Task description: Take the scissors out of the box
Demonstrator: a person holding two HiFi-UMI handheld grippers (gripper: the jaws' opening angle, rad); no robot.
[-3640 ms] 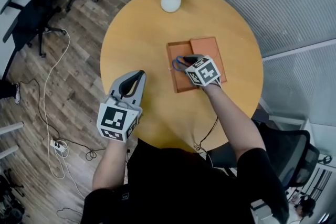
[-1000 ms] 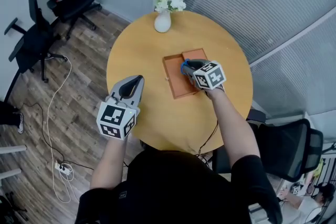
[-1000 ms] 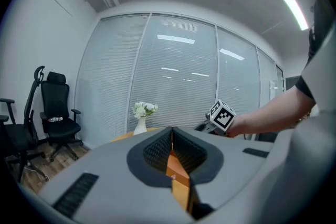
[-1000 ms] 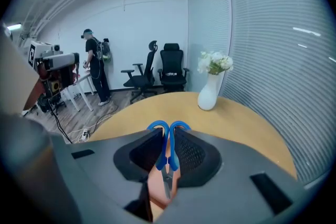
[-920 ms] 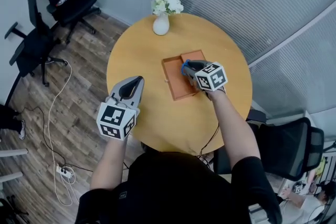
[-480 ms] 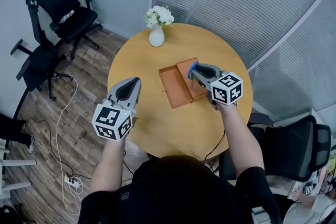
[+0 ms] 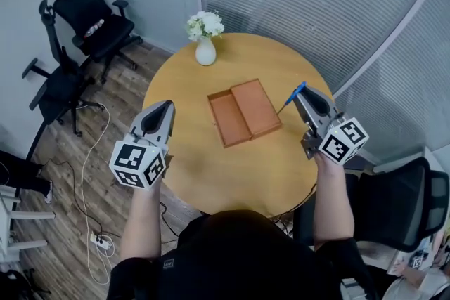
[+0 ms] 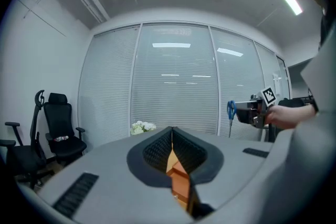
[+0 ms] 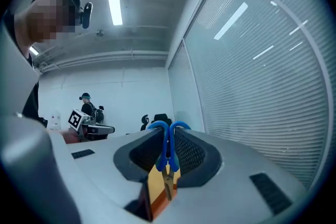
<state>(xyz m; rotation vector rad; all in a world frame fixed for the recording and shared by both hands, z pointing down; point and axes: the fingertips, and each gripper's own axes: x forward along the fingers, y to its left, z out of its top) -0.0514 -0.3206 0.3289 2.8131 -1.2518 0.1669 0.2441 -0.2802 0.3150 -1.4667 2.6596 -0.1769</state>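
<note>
Right tongs (image 7: pixel 301 93) clamp scissors (image 9: pixel 167 155), handles partly hidden; left tongs (image 7: pixel 166 106) closed.

Head view steeply down; 2 gripper views toward box (image 7: pixel 244 112)

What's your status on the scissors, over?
Right gripper shut on blue-handled scissors, held clear of the open orange box. Left gripper shut, empty. Nothing in the way.

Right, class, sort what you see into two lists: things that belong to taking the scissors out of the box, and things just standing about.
Belong to the job: scissors, clamped in the right gripper; open box; table under it.

Standing about: left gripper, shut and empty; vase of flowers; office chairs.
</note>
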